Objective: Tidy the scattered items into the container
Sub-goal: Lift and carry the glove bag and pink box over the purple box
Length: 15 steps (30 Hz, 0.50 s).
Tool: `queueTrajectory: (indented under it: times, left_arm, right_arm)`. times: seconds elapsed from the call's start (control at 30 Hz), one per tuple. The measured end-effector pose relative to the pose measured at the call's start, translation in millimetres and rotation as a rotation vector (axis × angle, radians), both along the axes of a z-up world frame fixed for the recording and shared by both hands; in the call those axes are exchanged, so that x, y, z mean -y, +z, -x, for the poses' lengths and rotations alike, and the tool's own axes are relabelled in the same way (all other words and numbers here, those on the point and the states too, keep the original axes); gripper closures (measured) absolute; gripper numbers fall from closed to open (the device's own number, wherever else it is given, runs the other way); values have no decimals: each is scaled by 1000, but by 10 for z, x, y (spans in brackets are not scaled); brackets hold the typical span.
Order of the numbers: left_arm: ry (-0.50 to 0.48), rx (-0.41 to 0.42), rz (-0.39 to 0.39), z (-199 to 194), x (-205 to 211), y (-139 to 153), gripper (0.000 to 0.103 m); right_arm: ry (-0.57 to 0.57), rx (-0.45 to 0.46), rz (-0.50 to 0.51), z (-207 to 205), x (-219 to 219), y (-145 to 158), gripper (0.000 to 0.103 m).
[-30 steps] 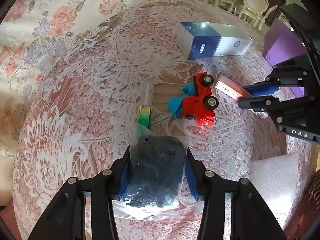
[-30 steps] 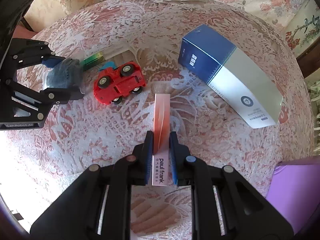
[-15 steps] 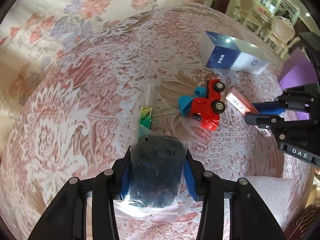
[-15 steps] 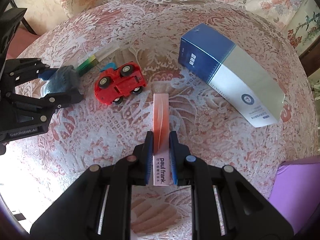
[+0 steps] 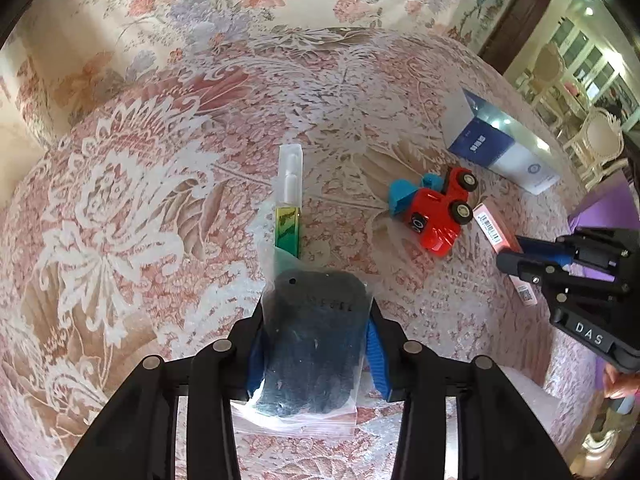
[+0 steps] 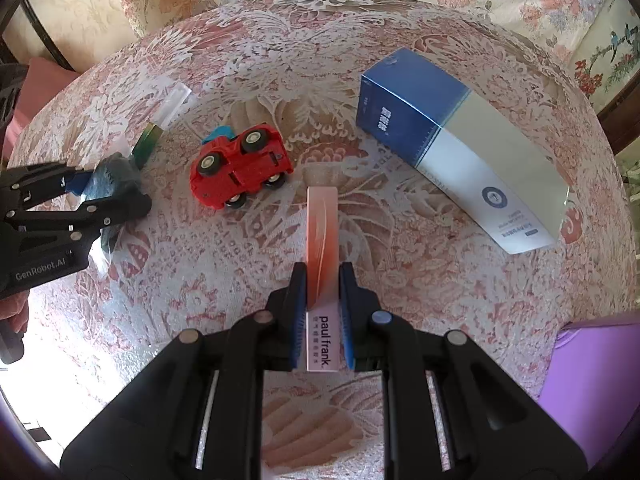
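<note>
My left gripper [image 5: 316, 312] points down at the lace tablecloth. Its jaws are closing on a clear bag with dark blue contents [image 5: 312, 344], and the blue pads press the bag's sides. My right gripper [image 6: 322, 270] is shut on a slim pink box [image 6: 322, 220] lettered "paul frank", whose far end points towards the red toy car [image 6: 240, 168]. In the left wrist view the right gripper [image 5: 508, 254] holds the pink box [image 5: 490, 228] just right of the car [image 5: 436, 216]. The purple container [image 6: 592, 380] is at the lower right.
A blue and white carton [image 6: 452, 144] lies at the back right. A clear tube with a green-yellow end [image 5: 289, 200] lies just beyond the bag. Floral fabric rises behind the round table. A white foam pad [image 5: 524, 392] sits at the table's right edge.
The left gripper has rolled and slid across the cloth, so the car and carton sit further right in its view. Its jaws have narrowed on the bag. The right gripper still holds the pink box.
</note>
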<state>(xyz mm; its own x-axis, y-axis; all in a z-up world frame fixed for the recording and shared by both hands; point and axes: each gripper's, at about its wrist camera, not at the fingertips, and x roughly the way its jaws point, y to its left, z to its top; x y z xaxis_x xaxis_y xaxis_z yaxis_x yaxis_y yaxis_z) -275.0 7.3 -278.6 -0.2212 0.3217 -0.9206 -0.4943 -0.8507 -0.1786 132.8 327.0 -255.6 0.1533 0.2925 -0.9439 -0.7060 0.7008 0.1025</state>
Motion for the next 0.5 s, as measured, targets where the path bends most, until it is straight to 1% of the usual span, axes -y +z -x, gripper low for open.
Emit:
queueTrajectory:
  times: [0.1,0.17,0.5]
  left_arm:
    - [14,14,-5,29,43,-47,65]
    - [16,10,0,-75,102,-37,66]
    - [43,2,17,-373,98,-69,66]
  right_arm:
    - [-26,-31,-17,-28,57,11,85]
    - [-39,-41,-24,-5,107,16,85]
    - [-18,-60,-44,202,236,119,85]
